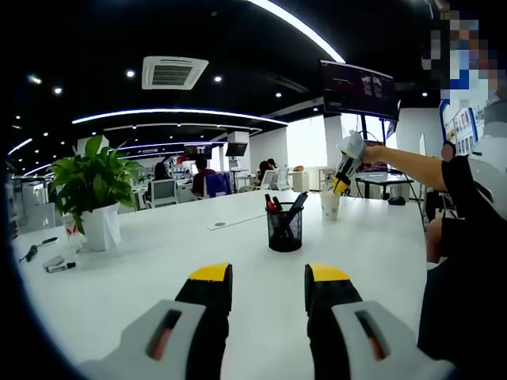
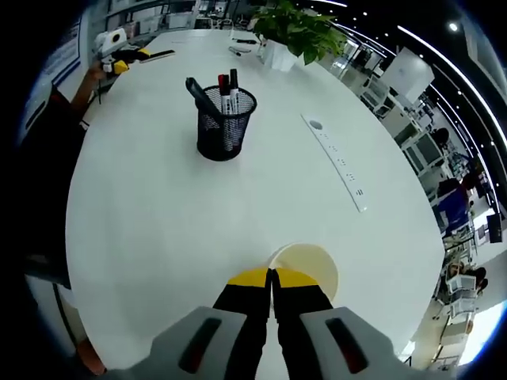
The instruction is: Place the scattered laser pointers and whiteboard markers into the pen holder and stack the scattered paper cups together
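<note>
**Cup stacking under way, pens mostly in the holder**

I am looking at the paper cup [image 2: 305,265] standing on the white table [image 2: 158,229], directly beyond my right gripper [image 2: 271,277]. The yellow tips are sitting pressed together at the cup's near rim; I cannot tell whether they are pinching the rim or merely resting shut against it. In the left gripper view the same cup [image 1: 329,205] is standing just beside the mesh pen holder [image 1: 284,229], with the right gripper [image 1: 342,184] poised over its mouth.

I am judging that the cup step is in hand. The holder [image 2: 225,125] is already carrying markers and a dark pointer. The next move is calling for a straight, centred descent or release, so the cup does not tip.

My left gripper [image 1: 268,279] is idling low over the table with its jaws standing well apart, holding nothing.

The left gripper view is also giving me what the right one is not: a marker [image 1: 61,267] and another dark pen [image 1: 36,250] lying near the potted plant [image 1: 93,198], apparently awaiting collection.
</note>
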